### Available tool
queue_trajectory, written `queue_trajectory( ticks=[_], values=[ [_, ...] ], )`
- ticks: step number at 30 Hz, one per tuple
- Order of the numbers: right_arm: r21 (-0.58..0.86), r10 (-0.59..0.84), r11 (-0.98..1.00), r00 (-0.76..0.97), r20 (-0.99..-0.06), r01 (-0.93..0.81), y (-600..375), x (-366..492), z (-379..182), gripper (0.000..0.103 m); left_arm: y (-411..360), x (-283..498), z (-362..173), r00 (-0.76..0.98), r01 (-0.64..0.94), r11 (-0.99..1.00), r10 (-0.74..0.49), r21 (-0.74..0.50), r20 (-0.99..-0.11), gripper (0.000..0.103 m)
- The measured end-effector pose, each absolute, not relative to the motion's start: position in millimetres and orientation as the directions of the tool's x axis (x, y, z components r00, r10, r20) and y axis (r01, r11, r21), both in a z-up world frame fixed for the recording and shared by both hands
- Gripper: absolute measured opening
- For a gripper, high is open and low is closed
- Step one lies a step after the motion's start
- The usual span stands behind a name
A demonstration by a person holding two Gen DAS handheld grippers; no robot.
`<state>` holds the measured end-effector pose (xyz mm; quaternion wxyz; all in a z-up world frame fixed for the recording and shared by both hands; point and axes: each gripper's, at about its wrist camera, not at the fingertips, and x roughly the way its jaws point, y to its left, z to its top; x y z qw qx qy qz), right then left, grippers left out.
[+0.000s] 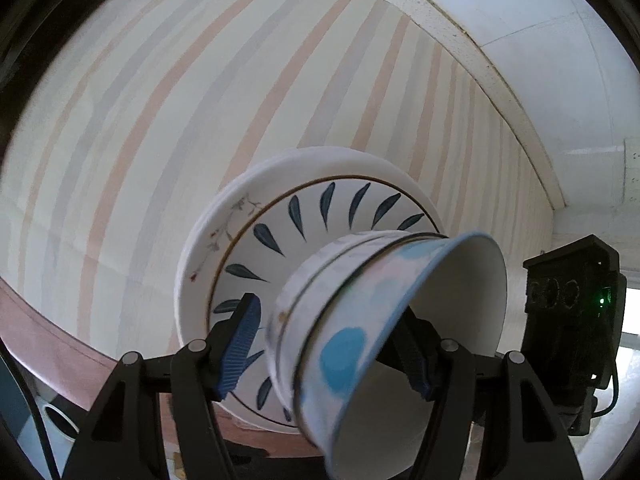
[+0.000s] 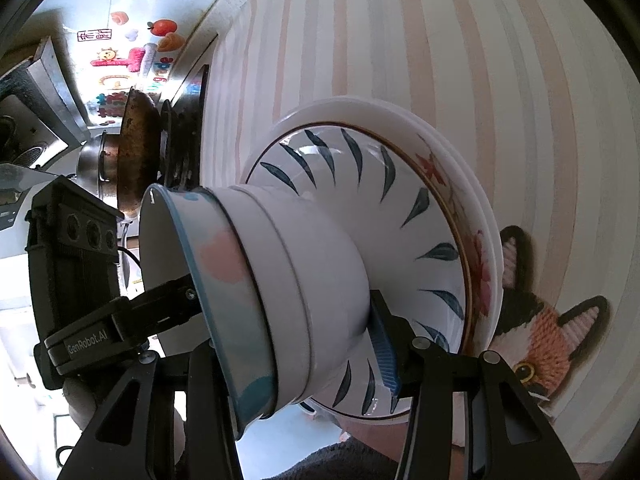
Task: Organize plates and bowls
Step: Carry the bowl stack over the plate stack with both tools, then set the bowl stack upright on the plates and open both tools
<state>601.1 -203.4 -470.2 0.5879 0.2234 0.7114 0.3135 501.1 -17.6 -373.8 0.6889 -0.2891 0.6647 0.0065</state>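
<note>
Bowl stack [image 1: 360,320] sits on the plates [image 1: 224,232]. Left gripper [image 1: 332,344] jaws pinch the top bowl's rim; right gripper [image 2: 304,344] jaws straddle the stack, grip uncertain.

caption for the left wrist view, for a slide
Left gripper straddles nested bowls stacked on a leaf-patterned plate atop white plates on a striped cloth.

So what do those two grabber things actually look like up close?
Both are black plastic. Each ends in two angular arms with triangular cut-outs and silver pivot pins, tipped with ribbed blue pads on the fingers. The left gripper carries a boxy black block with three round lenses and white "GenRobot.AI" lettering. The right gripper has the same three-lens block, a small green light and a thin black cable.
</note>
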Motion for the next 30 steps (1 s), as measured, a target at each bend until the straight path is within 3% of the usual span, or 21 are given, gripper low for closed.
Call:
queue_trajectory(
  ticks=[7,13,16,17,20,24,30],
  values=[
    [0.66,0.643,0.74,-0.151,-0.751,-0.13,-209,599,-448,0.05,-18,494,-353,0.138,-0.372,0.88,-0.263,-0.296,-0.955,0.062],
    [0.511,0.522,0.818,-0.031,-0.852,-0.265,-212,585,-406,0.051,-22,475,-323,0.187,-0.322,0.927,-0.139,-0.194,-0.972,0.063],
    [0.433,0.469,0.847,0.052,-0.882,-0.309,-214,572,-379,0.074,-24,462,-303,0.244,-0.292,0.945,-0.074,-0.146,-0.967,0.076],
    [0.402,0.45,0.857,0.088,-0.889,-0.322,-214,566,-369,0.081,-24,456,-294,0.272,-0.283,0.948,-0.064,-0.143,-0.96,0.085],
    [0.312,0.389,0.892,0.207,-0.897,-0.327,-215,543,-338,0.085,-22,442,-268,0.359,-0.256,0.958,-0.027,-0.127,-0.933,0.088],
    [0.296,0.382,0.914,0.345,-0.857,-0.276,-225,512,-301,0.094,-18,413,-232,0.453,-0.206,0.974,0.011,-0.092,-0.891,0.088],
    [0.244,0.317,0.948,0.548,-0.774,-0.205,-230,452,-238,0.097,-25,362,-183,0.576,-0.15,0.987,0.042,-0.056,-0.816,0.089]
  ],
)
